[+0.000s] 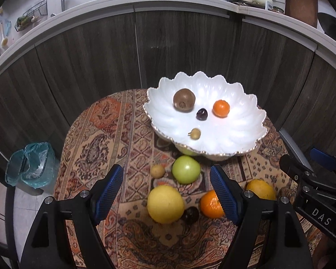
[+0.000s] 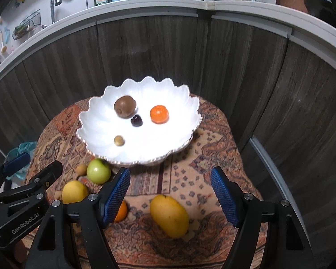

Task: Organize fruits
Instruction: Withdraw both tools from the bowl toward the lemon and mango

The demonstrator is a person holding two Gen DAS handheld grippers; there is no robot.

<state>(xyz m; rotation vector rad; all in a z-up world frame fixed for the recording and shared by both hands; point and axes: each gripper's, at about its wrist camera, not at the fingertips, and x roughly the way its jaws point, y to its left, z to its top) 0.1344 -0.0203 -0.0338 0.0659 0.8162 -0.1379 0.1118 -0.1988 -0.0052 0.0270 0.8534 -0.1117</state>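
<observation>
Your left gripper [image 1: 166, 190] has its blue ribbed fingers [image 1: 108, 192] spread wide with nothing between them, hovering above the loose fruit at the near edge of the table. Your right gripper [image 2: 170, 196] is just as wide apart and empty, its fingers [image 2: 224, 196] framing the mango [image 2: 169, 216] from above without touching it.

Going left to right through the left wrist view: a bin lined with a teal bag [image 1: 31, 164] stands on the floor beside the table. On the patterned tablecloth [image 1: 114, 134] lie a small tan fruit [image 1: 158, 171] just beside a green apple [image 1: 186, 170], which sits close under the front rim of the bowl. Nearer to you is a large yellow citrus [image 1: 165, 204], touching or almost touching a dark plum [image 1: 191, 214], then a mandarin [image 1: 210, 204] partly behind your left gripper's right finger, and the mango beyond it.

The white scalloped bowl [image 1: 242, 139] sits at the back of the table, toward the right in this view. Inside it, well apart from one another, are a kiwi [image 1: 184, 100], a small yellowish fruit [image 1: 195, 133] near the front, a dark plum [image 1: 201, 114] at the centre, and a second mandarin [image 1: 221, 108].
</observation>
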